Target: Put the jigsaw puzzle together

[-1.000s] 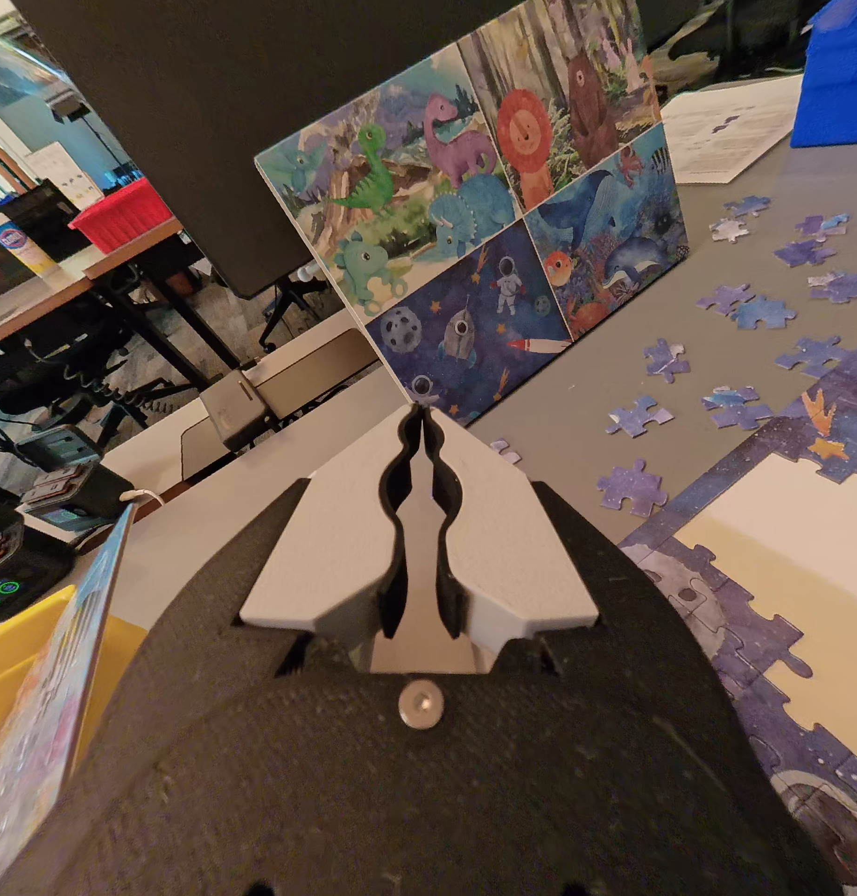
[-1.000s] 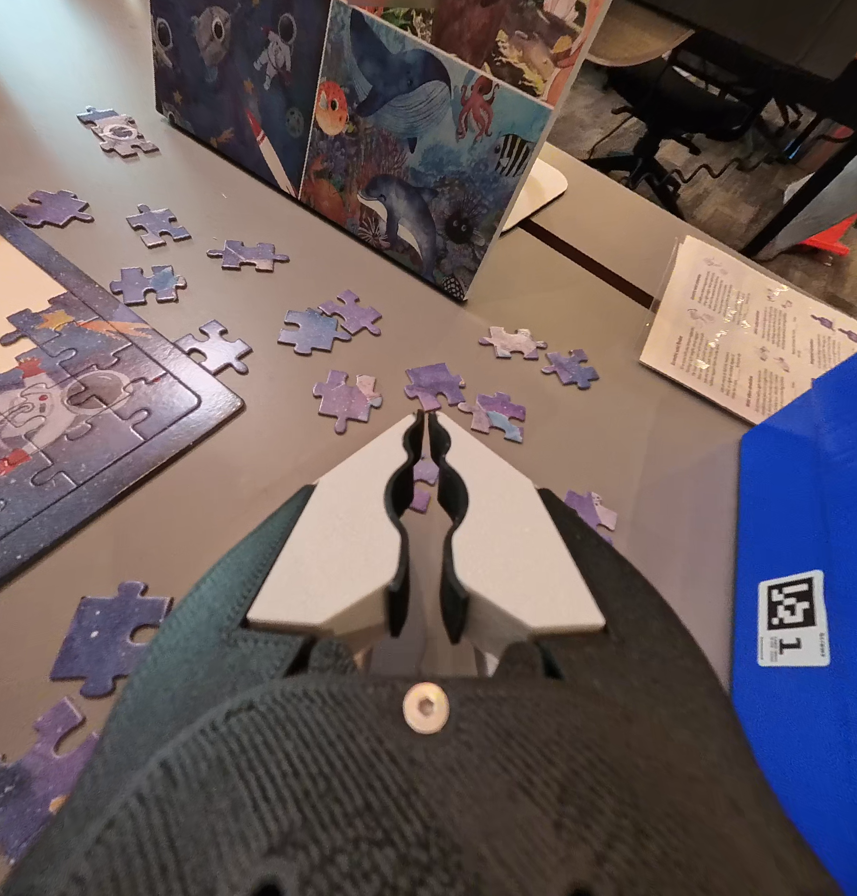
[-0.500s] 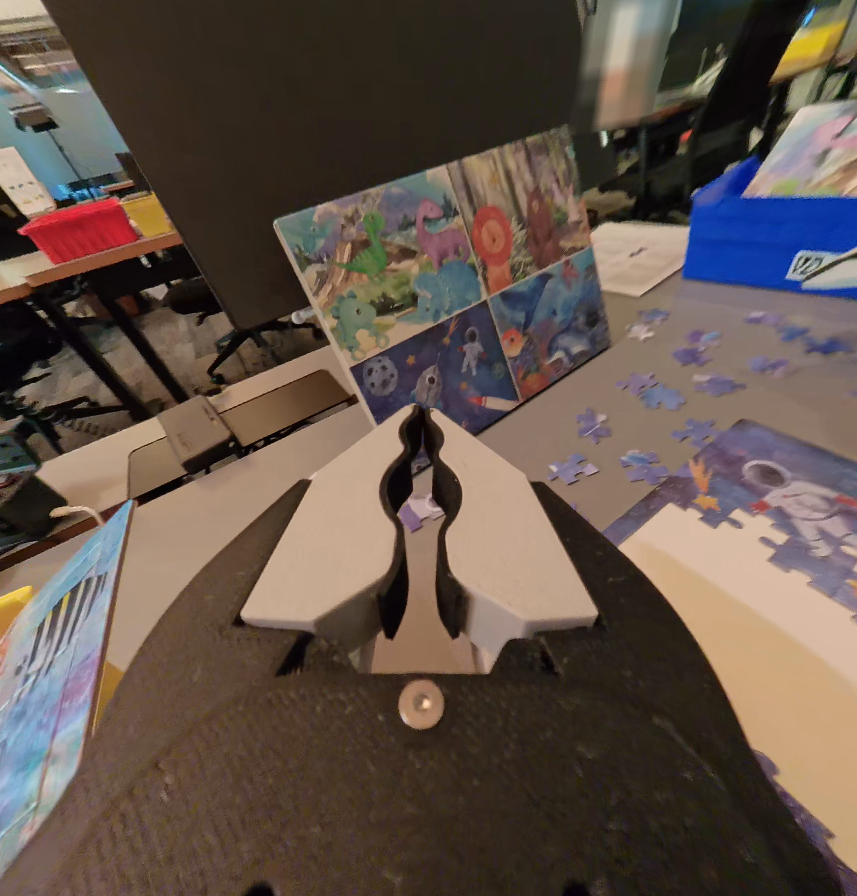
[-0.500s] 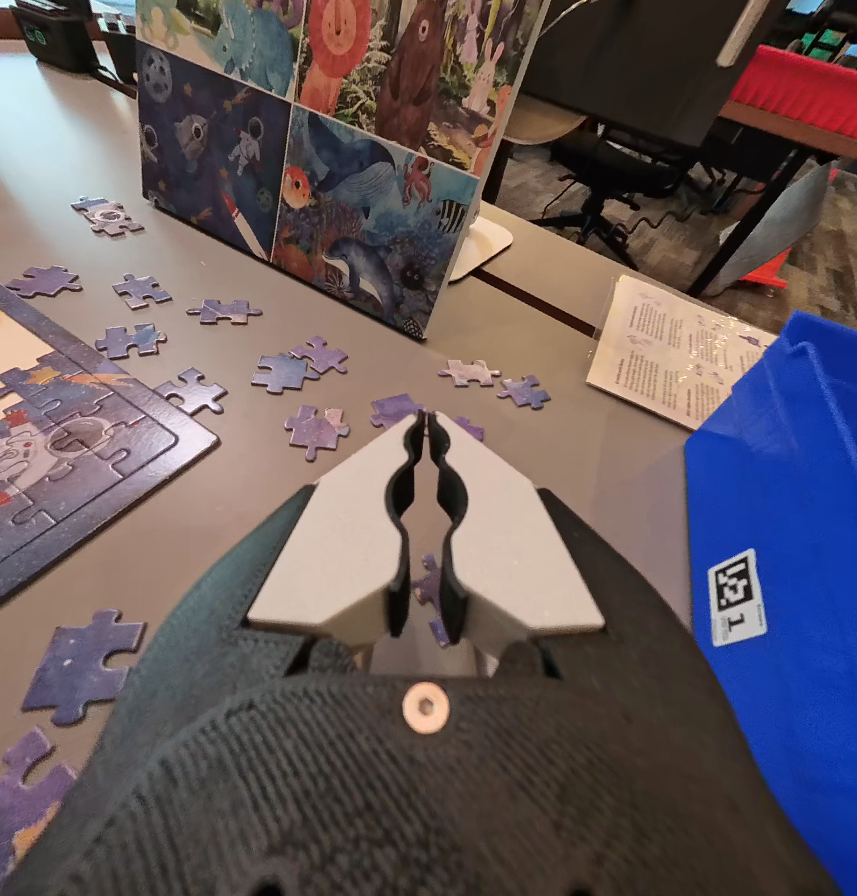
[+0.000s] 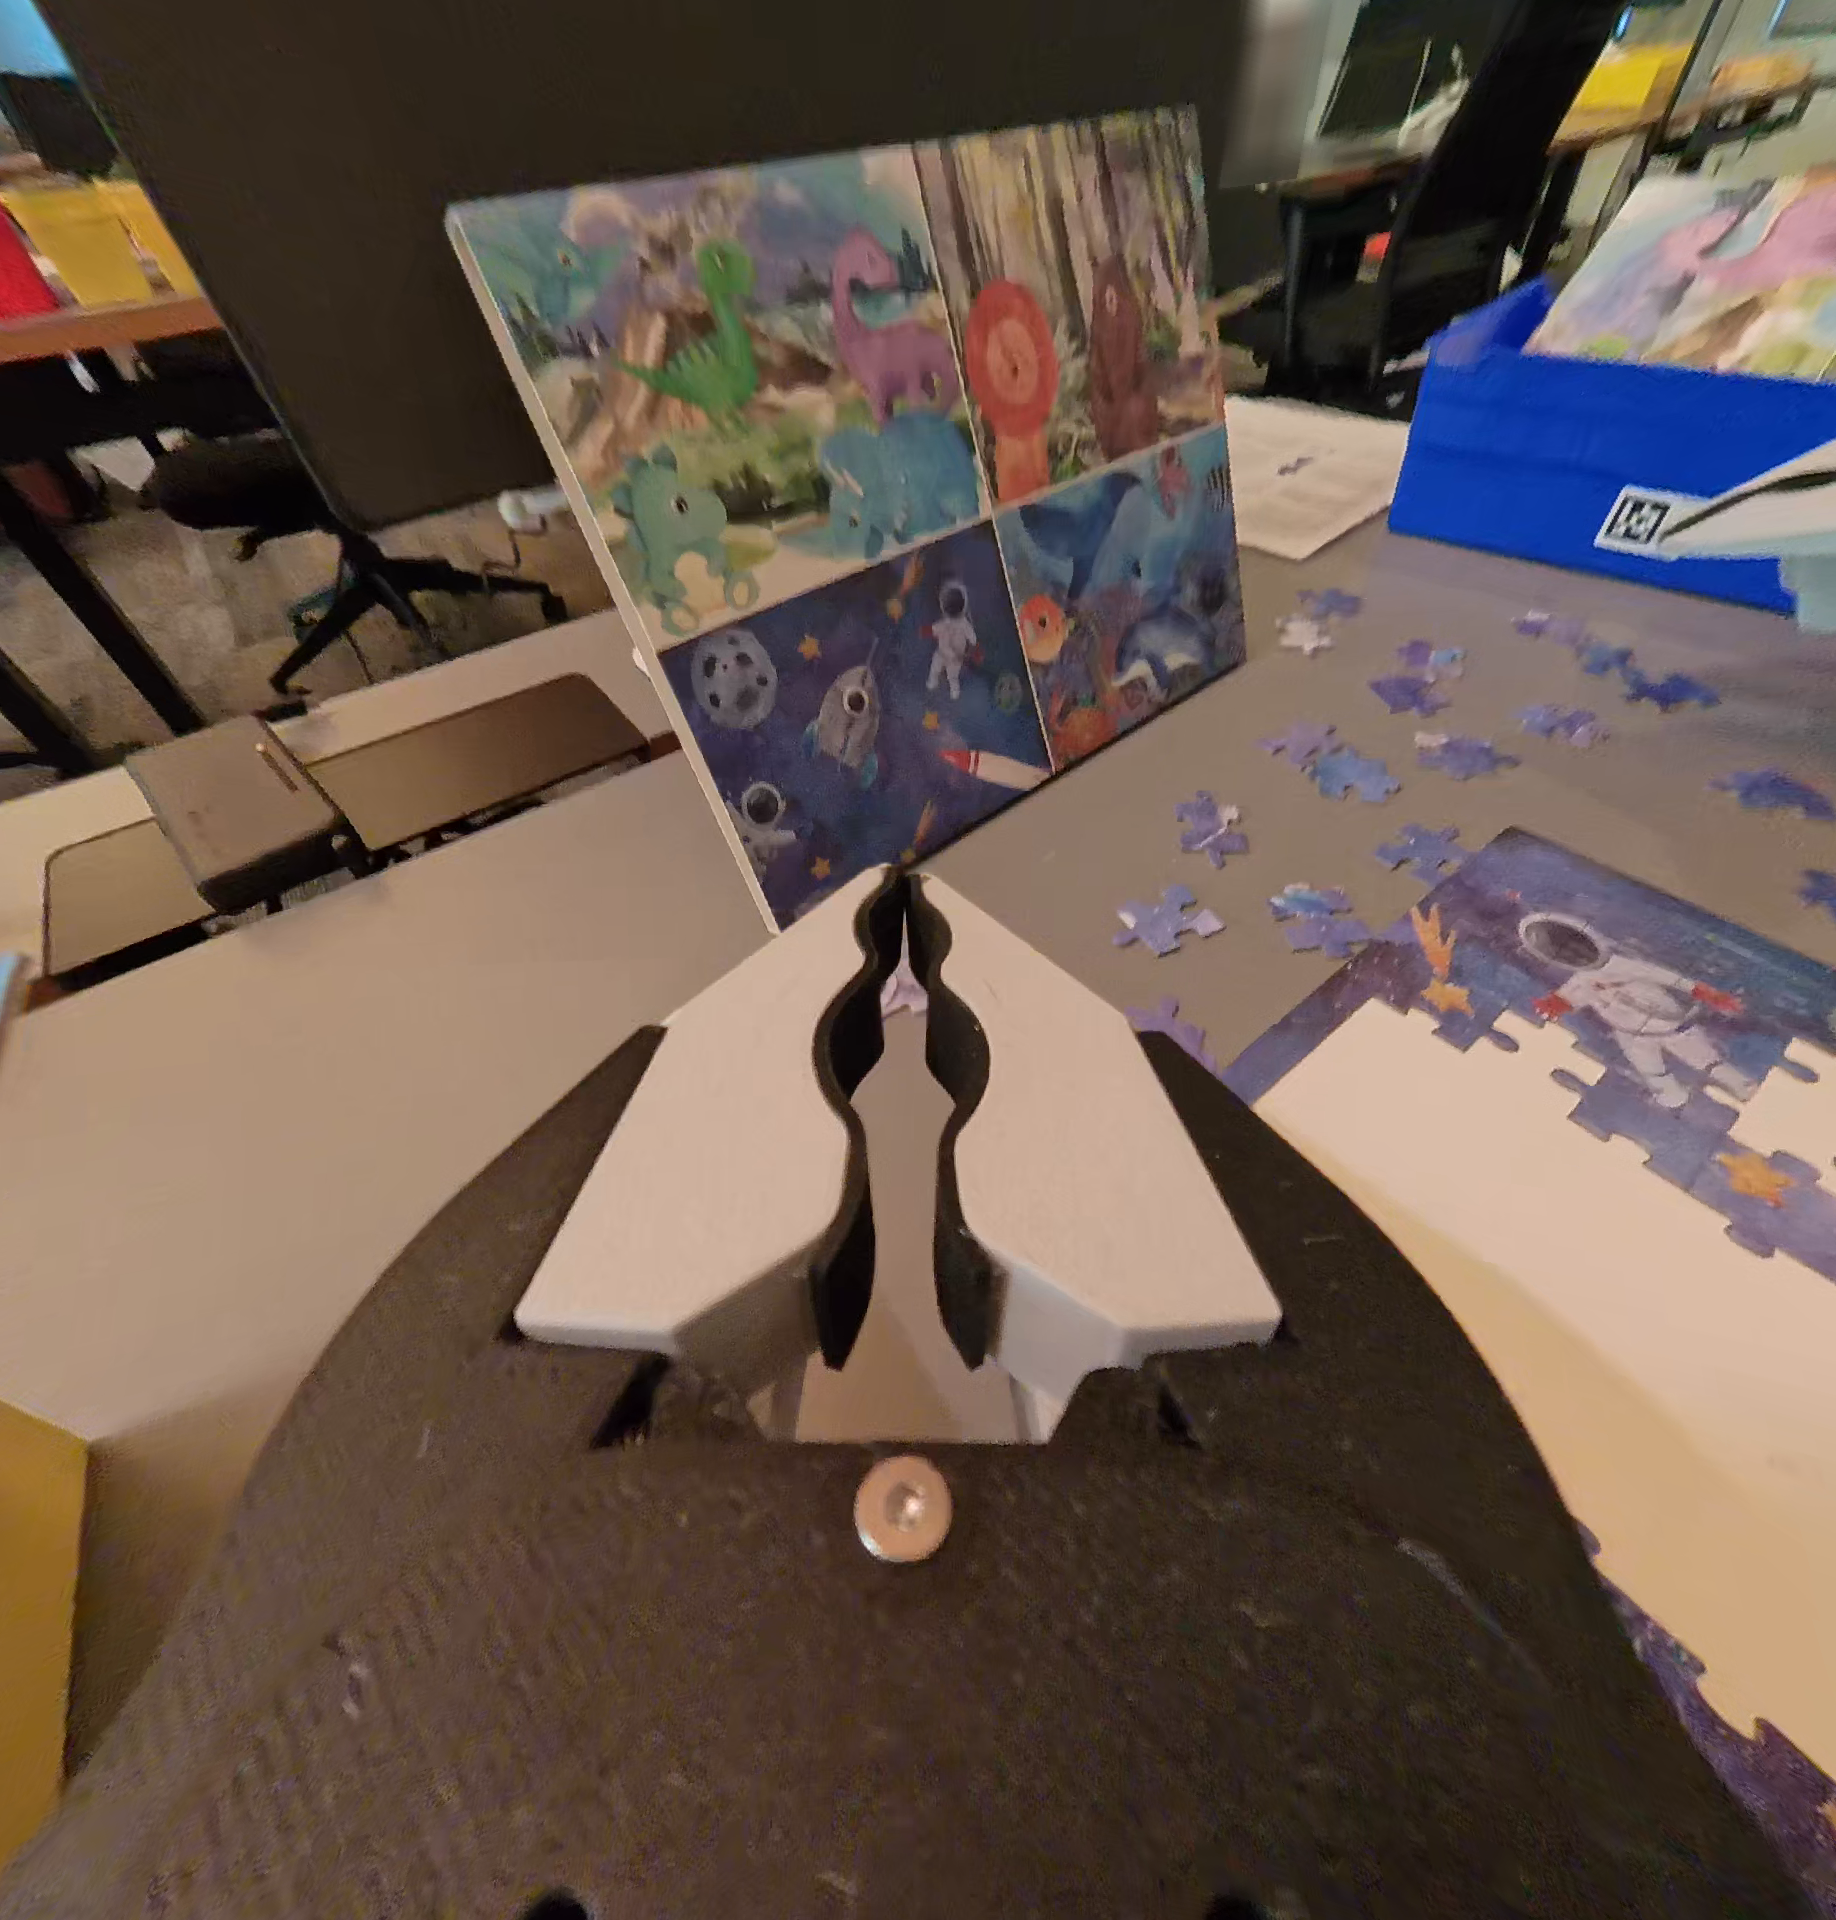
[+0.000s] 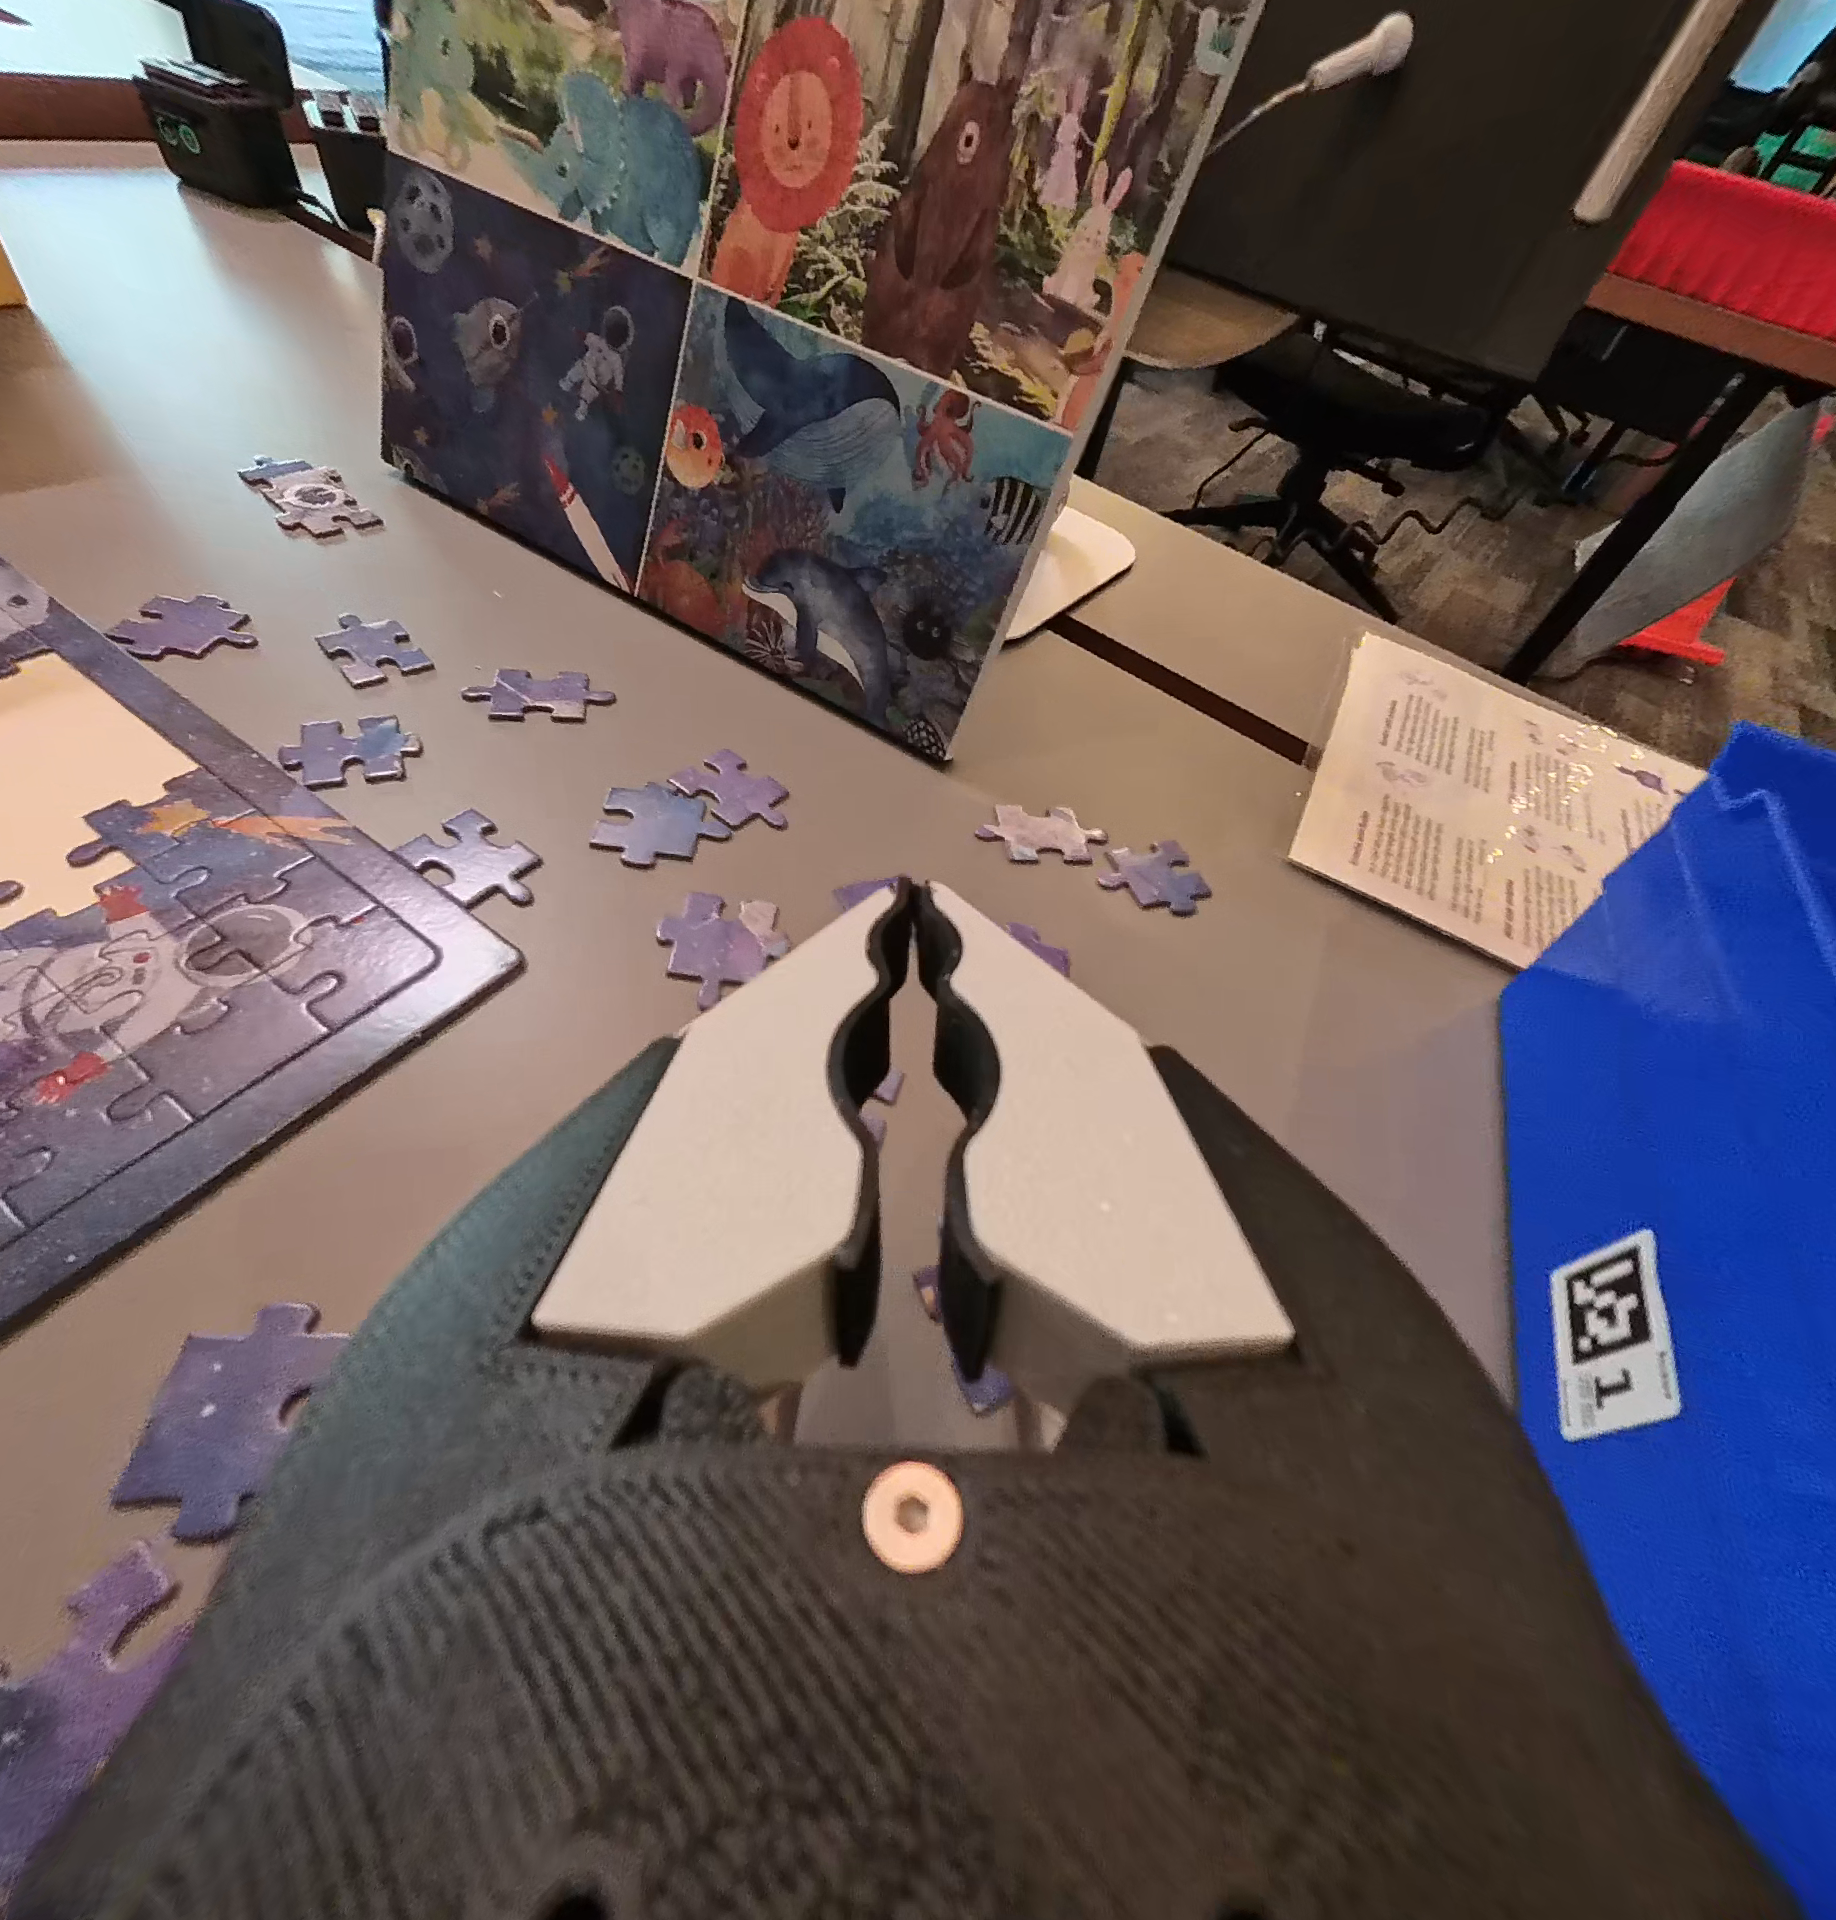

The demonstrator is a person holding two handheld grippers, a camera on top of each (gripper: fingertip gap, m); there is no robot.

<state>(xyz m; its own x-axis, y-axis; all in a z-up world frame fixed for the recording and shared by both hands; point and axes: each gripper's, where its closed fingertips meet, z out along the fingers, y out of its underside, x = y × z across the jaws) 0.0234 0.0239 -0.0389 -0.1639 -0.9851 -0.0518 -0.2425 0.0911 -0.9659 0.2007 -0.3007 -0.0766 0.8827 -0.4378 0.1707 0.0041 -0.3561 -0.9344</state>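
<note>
A space puzzle board (image 5: 1516,1195) lies on the grey table, partly filled, with an astronaut along its far side; it also shows at the left of the right wrist view (image 6: 270,1039). Several loose purple-blue pieces (image 6: 722,940) lie scattered on the table (image 6: 1153,1039), also in the left wrist view (image 5: 1168,920). My left gripper (image 5: 906,885) is shut with nothing between its pads, above the table near the board's far left corner. My right gripper (image 6: 914,896) is shut with nothing between its pads, above loose pieces. Its fingers (image 5: 1818,530) show at the left wrist view's right edge.
A picture box (image 6: 789,364) with four scenes stands upright at the back of the table, also in the left wrist view (image 5: 893,468). A blue bin (image 6: 1703,1143) stands at the right, a printed sheet (image 6: 1465,810) beside it. A yellow bin (image 5: 10,1558) sits at the left. Spacing between my two grippers at the tips: around 40 centimetres.
Both grippers stayed shut with nothing in them. The left one swung right, bringing the board and blue bin into view. The right one pulled back and tilted up from the loose pieces.
</note>
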